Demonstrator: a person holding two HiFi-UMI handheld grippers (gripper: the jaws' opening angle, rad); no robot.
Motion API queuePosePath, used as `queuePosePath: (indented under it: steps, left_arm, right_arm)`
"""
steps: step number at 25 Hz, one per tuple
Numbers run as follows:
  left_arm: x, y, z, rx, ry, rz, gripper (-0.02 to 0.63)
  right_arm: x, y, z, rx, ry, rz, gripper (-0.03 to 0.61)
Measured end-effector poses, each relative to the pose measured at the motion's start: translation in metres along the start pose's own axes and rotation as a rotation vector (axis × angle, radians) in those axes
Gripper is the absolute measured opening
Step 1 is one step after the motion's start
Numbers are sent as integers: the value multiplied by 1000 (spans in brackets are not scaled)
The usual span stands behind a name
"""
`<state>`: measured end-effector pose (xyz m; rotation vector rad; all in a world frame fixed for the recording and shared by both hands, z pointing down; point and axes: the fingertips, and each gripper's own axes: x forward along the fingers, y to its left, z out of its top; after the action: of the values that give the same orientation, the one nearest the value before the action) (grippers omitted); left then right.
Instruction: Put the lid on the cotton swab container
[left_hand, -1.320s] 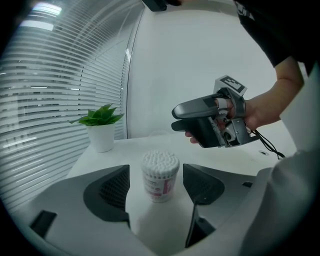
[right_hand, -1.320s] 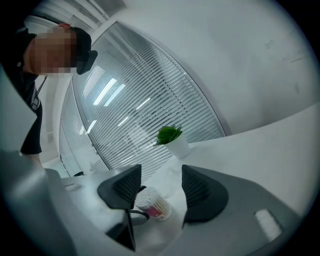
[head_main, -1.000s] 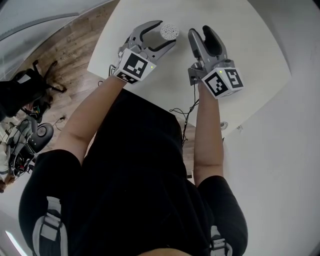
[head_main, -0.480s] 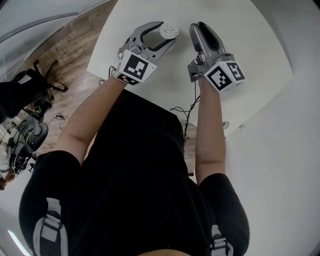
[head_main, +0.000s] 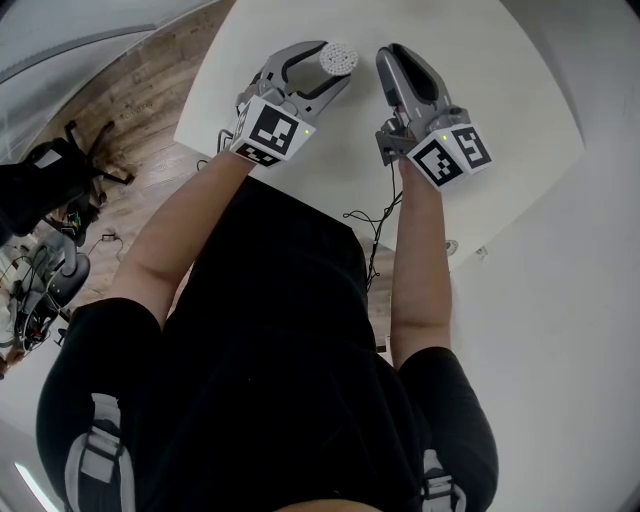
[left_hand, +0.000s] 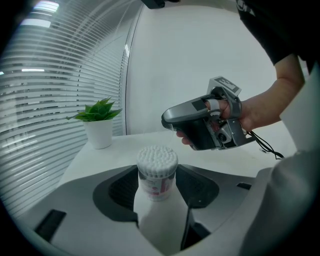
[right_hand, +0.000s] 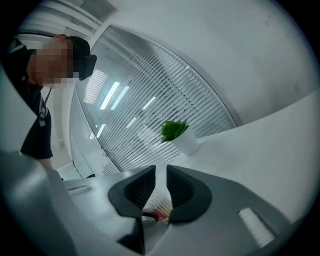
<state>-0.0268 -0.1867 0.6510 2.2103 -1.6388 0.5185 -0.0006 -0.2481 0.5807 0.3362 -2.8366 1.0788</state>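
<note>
The cotton swab container (head_main: 338, 58), a clear tub packed with white swabs and lidless, stands upright on the white table (head_main: 490, 70). My left gripper (head_main: 335, 65) is shut on it, a pad on each side of the container (left_hand: 157, 172). My right gripper (head_main: 398, 58) hovers just to its right, and its jaws are closing to a narrow slit. In the right gripper view a thin clear lid (right_hand: 159, 202) with a red mark fills that slit in my right gripper (right_hand: 161, 185). From the left gripper view, the right gripper (left_hand: 169, 119) points left above the table behind the container.
A small potted plant (left_hand: 99, 127) stands at the table's far corner by the window blinds, also seen as the plant (right_hand: 179, 135). Cables (head_main: 370, 225) hang off the near table edge. A chair base (head_main: 60, 165) sits on the wooden floor at left.
The right gripper's jaws went from wide apart to nearly together and it shifted slightly away from me. The left gripper and container stayed put.
</note>
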Motion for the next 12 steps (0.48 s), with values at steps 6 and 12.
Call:
queuePosePath:
  steps: [6, 12]
  left_arm:
    - [2, 1, 0, 3, 0, 3, 241]
    - [1, 4, 0, 4, -1, 9, 239]
  right_arm:
    - [2, 14, -1, -60, 4, 39, 72]
    - [5, 27, -7, -114, 36, 80, 83]
